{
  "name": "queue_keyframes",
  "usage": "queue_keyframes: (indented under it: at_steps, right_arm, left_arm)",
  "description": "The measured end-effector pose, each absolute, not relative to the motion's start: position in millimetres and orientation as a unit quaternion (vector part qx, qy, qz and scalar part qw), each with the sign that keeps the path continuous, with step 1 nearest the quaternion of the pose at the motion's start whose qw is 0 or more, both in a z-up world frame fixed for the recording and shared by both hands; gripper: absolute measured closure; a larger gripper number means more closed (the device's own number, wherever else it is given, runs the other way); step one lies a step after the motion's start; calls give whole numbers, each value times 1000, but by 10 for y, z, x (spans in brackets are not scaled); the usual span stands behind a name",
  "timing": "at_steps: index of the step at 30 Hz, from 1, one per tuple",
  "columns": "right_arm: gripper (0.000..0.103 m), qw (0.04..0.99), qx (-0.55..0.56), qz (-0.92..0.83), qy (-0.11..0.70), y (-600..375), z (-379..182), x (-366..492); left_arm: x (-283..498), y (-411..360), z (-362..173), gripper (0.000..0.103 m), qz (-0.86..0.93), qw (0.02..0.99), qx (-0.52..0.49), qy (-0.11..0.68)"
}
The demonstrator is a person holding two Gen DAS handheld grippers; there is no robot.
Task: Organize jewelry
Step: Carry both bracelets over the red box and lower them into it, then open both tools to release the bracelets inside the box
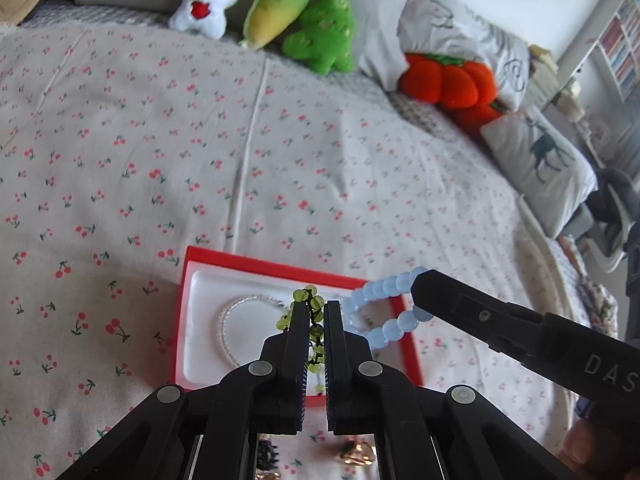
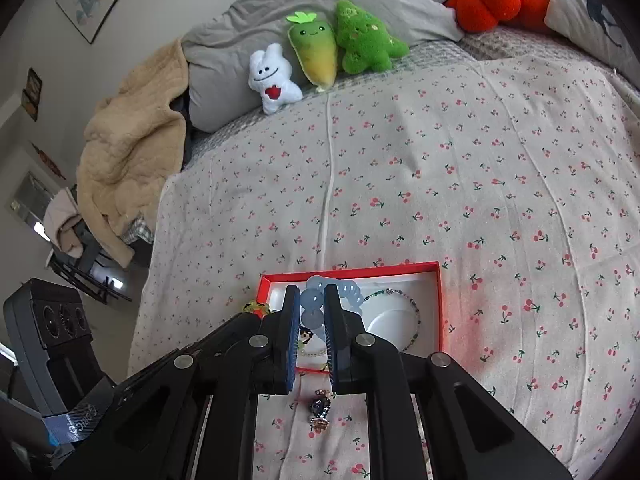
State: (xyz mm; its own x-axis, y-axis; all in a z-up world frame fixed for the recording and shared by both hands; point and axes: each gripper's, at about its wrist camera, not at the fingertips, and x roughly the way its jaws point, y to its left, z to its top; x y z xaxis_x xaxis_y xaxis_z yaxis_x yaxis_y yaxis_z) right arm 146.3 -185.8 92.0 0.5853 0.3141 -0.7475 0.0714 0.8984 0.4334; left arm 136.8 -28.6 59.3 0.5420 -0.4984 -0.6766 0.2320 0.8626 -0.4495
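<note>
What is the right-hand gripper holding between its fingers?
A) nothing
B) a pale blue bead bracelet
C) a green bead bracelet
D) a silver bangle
B: the right gripper is shut on the pale blue bead bracelet over the red jewelry box, while the green bead bracelet sits in the left gripper.

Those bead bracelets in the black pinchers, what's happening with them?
A person is tidying jewelry on the bed with a hand-held gripper in each hand. The left hand-held gripper is shut on a green bead bracelet, and the right hand-held gripper pinches a pale blue bead bracelet. Both hang over the red jewelry box, where a silver bracelet already lies.
</note>
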Motion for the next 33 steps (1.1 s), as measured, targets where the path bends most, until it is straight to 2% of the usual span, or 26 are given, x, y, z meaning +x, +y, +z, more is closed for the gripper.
queue_keyframes:
  at_steps: [11,18,23,27,33]
  right_arm:
    - [90,852,195,52,483,-1878,621,1593]
    - [90,852,174,35,493,-1909,568,1586]
    - [90,853,133,2,505,-1922,478,1589]
    - [90,851,108,-18,514,-1929,393,1595]
    - [89,843,108,-30,525,-1979,367,1574]
  left_arm:
    - [1596,-377,168,101,-154,854,-110,485]
    - [1547,-425,183,100,-127,870,-67,471]
    - [1486,-404,249,82,-121,879,-54,459]
    - [1416,-393,291,77,-123,881,-44,455]
    - [1319,-347,294,63,-128,877,-36,462]
